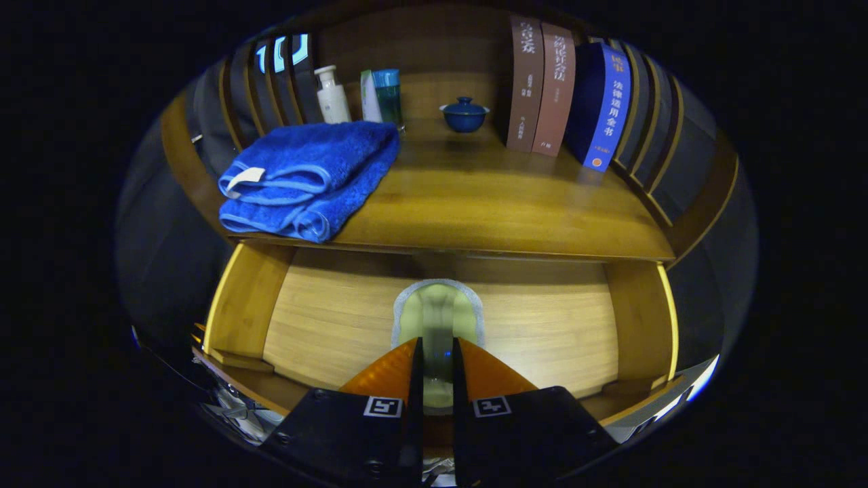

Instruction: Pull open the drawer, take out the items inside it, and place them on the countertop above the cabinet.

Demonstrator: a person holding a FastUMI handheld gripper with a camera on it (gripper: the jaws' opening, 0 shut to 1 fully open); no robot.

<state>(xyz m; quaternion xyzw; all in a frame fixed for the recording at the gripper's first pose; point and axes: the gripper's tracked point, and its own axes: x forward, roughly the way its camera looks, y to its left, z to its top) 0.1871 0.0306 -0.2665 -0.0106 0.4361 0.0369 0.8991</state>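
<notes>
gripper [437, 369] clamped on pale green object [437, 318] (exact kind unclear) | inside open drawer [325, 325] | folded blue towel [308, 177] on countertop [488, 196] above drawer

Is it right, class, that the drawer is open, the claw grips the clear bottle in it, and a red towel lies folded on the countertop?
Not quite: the towel is blue, not red, as the gripper view shows. The rest stands: the drawer is open, the claw grips the clear bottle in it, and the towel lies folded on the countertop.
</notes>
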